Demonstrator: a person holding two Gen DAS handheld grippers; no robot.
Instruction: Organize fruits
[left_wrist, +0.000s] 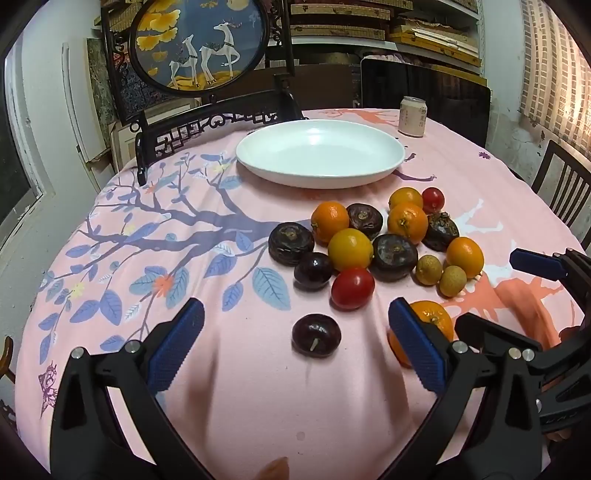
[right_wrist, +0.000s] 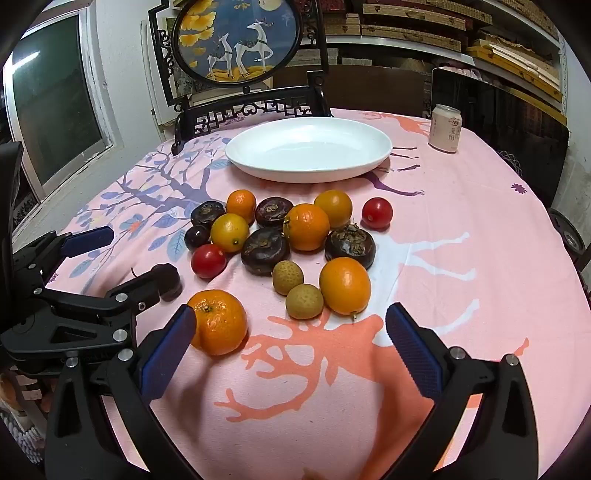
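Note:
A pile of fruit lies on the pink tablecloth: oranges (left_wrist: 407, 222), dark water chestnuts (left_wrist: 394, 257), red tomatoes (left_wrist: 352, 287), two longans (left_wrist: 428, 270) and dark plums (left_wrist: 313, 270). An empty white plate (left_wrist: 320, 157) sits behind them; it also shows in the right wrist view (right_wrist: 308, 148). My left gripper (left_wrist: 295, 343) is open, with a lone dark plum (left_wrist: 316, 335) between its fingers. My right gripper (right_wrist: 290, 345) is open and empty. A mandarin (right_wrist: 218, 321) lies by its left finger; it also shows in the left wrist view (left_wrist: 430, 319).
A pink drink can (right_wrist: 445, 128) stands at the back right of the table. A dark carved chair (left_wrist: 207, 125) and a round deer screen (left_wrist: 199, 44) stand behind the table. Another chair (left_wrist: 561, 188) is at the right edge.

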